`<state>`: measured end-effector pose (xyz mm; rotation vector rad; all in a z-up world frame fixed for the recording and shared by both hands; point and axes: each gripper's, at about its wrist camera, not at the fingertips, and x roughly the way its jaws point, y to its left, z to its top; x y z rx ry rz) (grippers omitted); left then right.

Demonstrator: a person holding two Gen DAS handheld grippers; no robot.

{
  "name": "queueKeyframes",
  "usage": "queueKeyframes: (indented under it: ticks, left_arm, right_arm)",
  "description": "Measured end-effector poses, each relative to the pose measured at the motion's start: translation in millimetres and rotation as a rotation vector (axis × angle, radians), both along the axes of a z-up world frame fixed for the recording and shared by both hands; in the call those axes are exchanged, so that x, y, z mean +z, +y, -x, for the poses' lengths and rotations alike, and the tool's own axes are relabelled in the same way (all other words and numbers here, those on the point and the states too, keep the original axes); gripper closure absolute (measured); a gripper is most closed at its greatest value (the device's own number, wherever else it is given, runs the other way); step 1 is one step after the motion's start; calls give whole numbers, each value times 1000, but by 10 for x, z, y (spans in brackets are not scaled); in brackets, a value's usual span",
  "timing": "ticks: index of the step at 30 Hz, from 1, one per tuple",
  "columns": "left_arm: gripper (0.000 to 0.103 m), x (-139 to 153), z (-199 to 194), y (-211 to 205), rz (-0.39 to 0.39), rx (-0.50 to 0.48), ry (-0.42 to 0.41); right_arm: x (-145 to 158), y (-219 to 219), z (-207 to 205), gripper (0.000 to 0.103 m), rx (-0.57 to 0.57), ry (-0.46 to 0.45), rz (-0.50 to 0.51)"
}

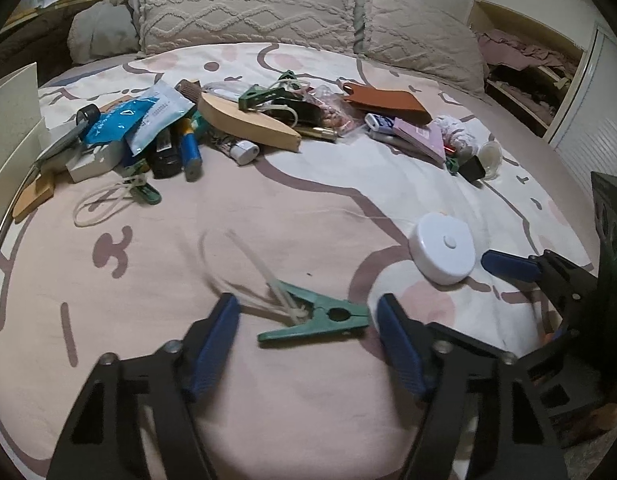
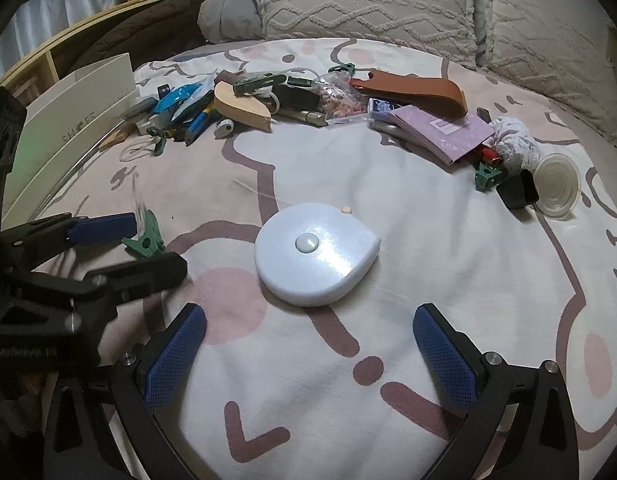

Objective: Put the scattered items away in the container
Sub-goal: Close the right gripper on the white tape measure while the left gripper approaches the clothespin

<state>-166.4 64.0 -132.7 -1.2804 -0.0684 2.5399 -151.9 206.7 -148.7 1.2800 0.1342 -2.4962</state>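
Left gripper: your left gripper points down at the bedspread, its blue pads apart and touching nothing.
Green clip: the green clip lies flat on the bedspread between those pads, clear of both, with a pale cord tied to it and trailing away up and to the left, partly blurred.
Right gripper: your right gripper stands wide apart and grips nothing.
White case: the white round case with a centre button rests on the bedspread just ahead of the right fingertips, not between them.
Container: the white box stands at the left edge of the bed, beside the left end of the pile; its inside is not visible.
Pile: the scattered items sit further up the bed, well apart from both grippers, among them a blue packet, a wooden block, a brown leather pouch, a pink notebook and a clear cup lying on its side.
Pillows: knitted pillows lie behind the pile.
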Motion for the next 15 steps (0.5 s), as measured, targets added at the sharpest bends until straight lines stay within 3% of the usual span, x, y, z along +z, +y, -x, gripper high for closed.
queueKeyframes:
  ticks: [3, 7, 12, 15]
  left_arm:
    - [50, 10, 10, -24, 8, -4, 2]
    - [50, 39, 19, -69, 6, -24, -2]
    - [50, 71, -7, -124, 107, -26, 41]
    - [50, 49, -2, -220, 121, -22, 33]
  right_arm:
    - [-19, 22, 17, 0, 6, -8, 28]
    - [-25, 39, 22, 0, 5, -15, 50]
    - [-41, 39, 33, 0, 4, -23, 48]
    - [-51, 72, 44, 0, 4, -35, 75]
